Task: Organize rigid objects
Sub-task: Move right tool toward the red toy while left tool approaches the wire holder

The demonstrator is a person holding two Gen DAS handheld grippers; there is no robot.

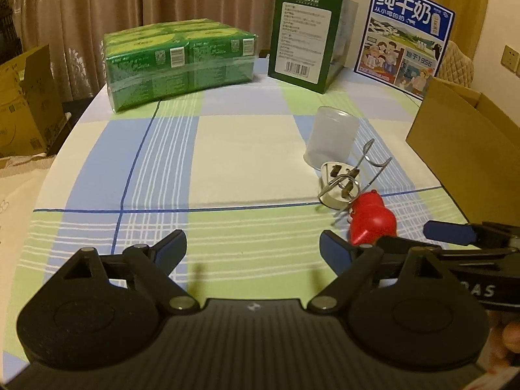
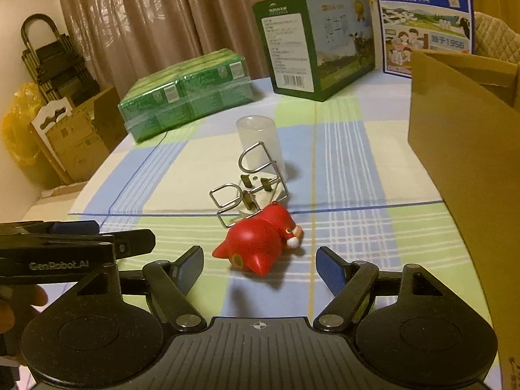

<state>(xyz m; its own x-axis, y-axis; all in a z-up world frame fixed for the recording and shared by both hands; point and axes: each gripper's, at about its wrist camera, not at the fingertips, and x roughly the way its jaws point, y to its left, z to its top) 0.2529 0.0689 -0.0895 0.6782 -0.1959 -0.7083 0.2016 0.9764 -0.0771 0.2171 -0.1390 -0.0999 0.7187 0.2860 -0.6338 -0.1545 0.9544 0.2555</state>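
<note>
1. The left claw hangs low over the bench, fingers spread wide with nothing between them.
2. The right claw is also spread wide and holds nothing; the red toy lies on its side just ahead of its fingertips.
3. Just behind the toy lies a white plug with its prongs up, tangled with a wire rack.
4. A frosted plastic cup stands upside down behind the plug.
5. An open cardboard box sits at the right edge of the bench.
6. At the far side stand a green wrapped pack, a green carton and a blue milk box.
</note>
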